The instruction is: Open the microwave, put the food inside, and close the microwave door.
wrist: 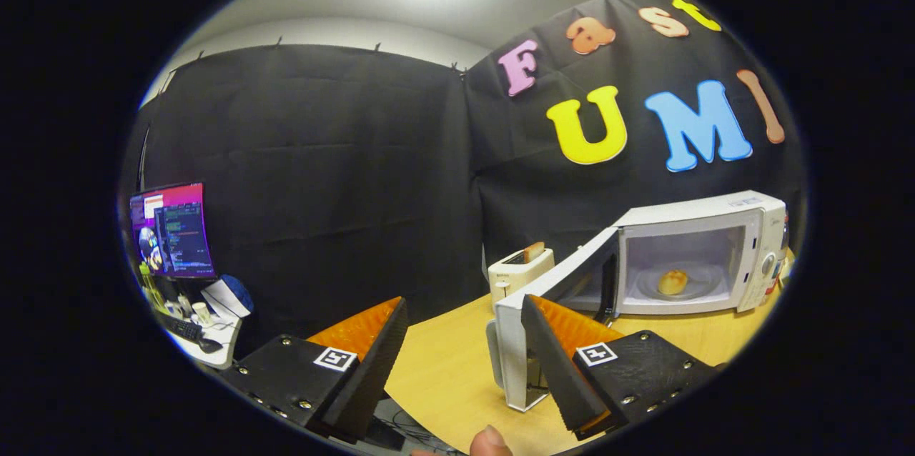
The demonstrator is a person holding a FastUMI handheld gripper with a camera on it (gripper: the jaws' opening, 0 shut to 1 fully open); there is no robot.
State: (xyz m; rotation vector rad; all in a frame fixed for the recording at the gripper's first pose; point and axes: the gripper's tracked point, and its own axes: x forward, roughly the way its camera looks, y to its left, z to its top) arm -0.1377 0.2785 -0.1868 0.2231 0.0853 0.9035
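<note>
Right of centre in the frame, one white microwave stands on a wooden table, its door swung wide open toward the lower middle. One round bun rests on the plate inside the cavity. Just left of the microwave sits one white toaster with one slice of bread sticking up. Across the bottom, the gripper shows two fingers spread apart, holding nothing; the right finger overlaps the door's edge. At far left, one lit monitor stands on a cluttered desk.
</note>
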